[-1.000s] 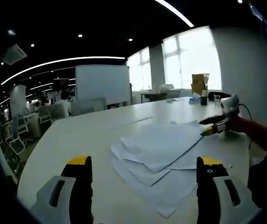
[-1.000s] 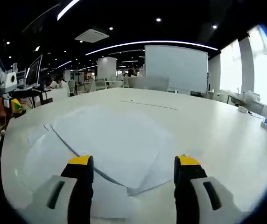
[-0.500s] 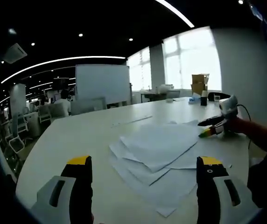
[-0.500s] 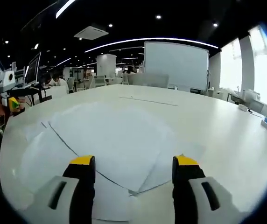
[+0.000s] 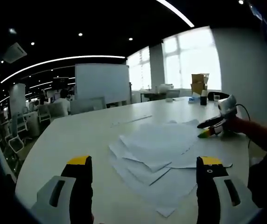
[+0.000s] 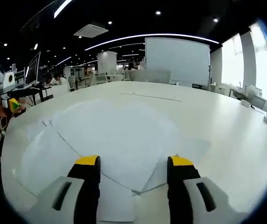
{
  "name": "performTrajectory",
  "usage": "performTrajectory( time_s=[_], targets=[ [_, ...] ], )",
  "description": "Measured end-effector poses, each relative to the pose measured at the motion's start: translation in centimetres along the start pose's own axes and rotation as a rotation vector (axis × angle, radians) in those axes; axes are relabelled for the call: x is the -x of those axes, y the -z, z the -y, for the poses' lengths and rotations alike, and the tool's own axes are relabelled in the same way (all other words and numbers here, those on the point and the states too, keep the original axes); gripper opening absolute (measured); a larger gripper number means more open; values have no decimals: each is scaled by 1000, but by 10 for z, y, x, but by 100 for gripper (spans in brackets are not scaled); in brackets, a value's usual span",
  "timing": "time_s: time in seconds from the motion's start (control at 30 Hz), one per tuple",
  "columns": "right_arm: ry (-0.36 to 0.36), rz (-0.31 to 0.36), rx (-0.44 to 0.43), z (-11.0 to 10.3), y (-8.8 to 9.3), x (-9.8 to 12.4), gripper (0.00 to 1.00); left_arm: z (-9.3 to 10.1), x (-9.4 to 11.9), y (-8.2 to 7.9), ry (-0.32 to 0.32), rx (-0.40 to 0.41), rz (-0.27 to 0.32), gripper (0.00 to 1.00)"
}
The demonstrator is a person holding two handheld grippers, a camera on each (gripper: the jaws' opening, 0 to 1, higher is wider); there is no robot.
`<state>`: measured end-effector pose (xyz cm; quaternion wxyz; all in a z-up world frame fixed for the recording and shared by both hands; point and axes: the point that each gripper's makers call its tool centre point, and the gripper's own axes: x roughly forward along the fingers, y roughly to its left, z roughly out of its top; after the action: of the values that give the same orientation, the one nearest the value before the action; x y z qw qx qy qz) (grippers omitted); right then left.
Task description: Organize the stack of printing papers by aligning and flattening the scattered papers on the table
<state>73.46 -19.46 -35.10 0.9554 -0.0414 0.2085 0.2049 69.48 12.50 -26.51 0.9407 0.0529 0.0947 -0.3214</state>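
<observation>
The loose papers (image 5: 159, 156) are lying fanned out on the white counter (image 5: 77, 135), and the coming move turns on how that spread is sitting between the two hands. In the left gripper view the left gripper (image 5: 143, 186) is hovering just short of the near edge of the pile, its yellow-tipped jaws standing wide apart with nothing between them. The sheets are running away from it toward the far right, where the right gripper (image 5: 207, 127) is coming in from the side and sitting at the far corner of the top sheet; whether it is touching the paper there is too small to tell.

In the right gripper view the same papers (image 6: 110, 135) are lying straight ahead of the right gripper (image 6: 133, 165), whose jaws are also standing open and holding nothing, with a pointed corner of the top sheets poking toward the gap between them. The left gripper (image 6: 14, 100) is showing at the far left of that view, held in a hand, beyond the opposite edge of the spread.

So the pile is lying between the two grippers, each facing it from an opposite side, and the sheets are skewed at different angles with corners sticking out toward both. Judging from this, squaring the stack is calling for both hands to push inward against opposite edges, with the right gripper appearing a little closer to the sheets.
</observation>
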Motion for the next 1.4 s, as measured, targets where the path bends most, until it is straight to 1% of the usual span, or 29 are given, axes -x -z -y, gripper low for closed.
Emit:
performTrajectory(
  time_s=[0.1,0.3,0.4,0.67,0.77,0.87,0.9,1.0,1.17,1.3,1.4],
  targets=[
    [17,-1,-11,4,0,0,41,0,0,1,1,1,-2,94],
    [7,3,-1,1,0,0,36,1,-1,2,3,3,-3,94],
    [7,7,4,-1,0,1,35,1,-2,4,5,4,-6,94],
    [38,27,64,4,-2,2,29,1,-3,5,7,4,-9,94],
    [78,37,114,8,-2,3,22,1,-3,5,7,5,-10,94],
    [88,35,131,2,-3,4,16,1,-3,6,8,6,-11,94],
    [91,35,139,1,-3,4,13,2,-4,7,10,6,-12,94],
    [95,35,150,1,-3,5,10,2,-4,7,12,5,-14,94],
    [97,31,182,1,-2,5,0,3,-5,7,13,5,-14,94],
    [103,29,200,1,-2,5,0,3,-5,6,10,6,-13,94],
    [108,32,173,2,-3,5,4,4,-5,6,12,4,-14,94]
  ],
)
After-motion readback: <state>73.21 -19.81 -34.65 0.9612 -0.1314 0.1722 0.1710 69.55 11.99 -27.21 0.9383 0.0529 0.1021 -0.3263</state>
